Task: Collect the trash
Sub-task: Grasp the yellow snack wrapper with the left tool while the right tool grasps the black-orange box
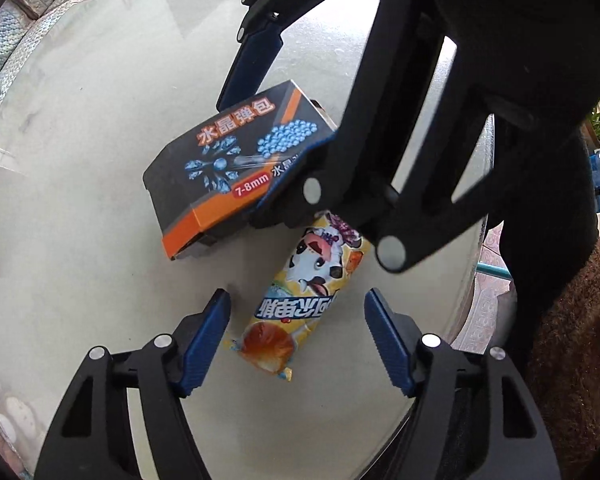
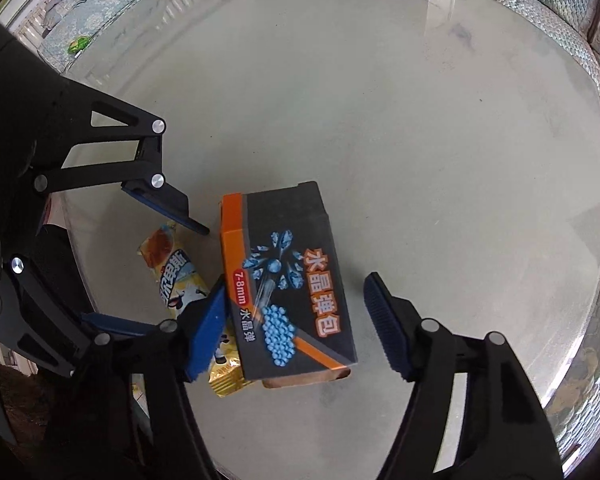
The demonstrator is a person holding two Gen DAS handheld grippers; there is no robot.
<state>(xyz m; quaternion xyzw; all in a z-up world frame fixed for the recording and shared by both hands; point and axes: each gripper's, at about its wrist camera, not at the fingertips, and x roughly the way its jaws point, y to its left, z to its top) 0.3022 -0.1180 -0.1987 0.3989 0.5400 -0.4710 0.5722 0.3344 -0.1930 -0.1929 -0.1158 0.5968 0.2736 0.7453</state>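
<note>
Yellow wrapper [image 1: 300,300]: its upper end is lying hidden under the right gripper [image 1: 284,120] in the left wrist view; in the right wrist view its middle is hiding behind a blue pad [image 2: 206,332]. Dark box [image 2: 296,280]: one corner is being covered by gripper linkage in the left wrist view, cutting off the printed text. Small green object [image 2: 79,45]: too small to identify. Round glass table [image 2: 420,120]: its rim is running out of frame. Person's dark clothing [image 1: 540,100]: filling the upper right corner, cropped by the edge.
</note>
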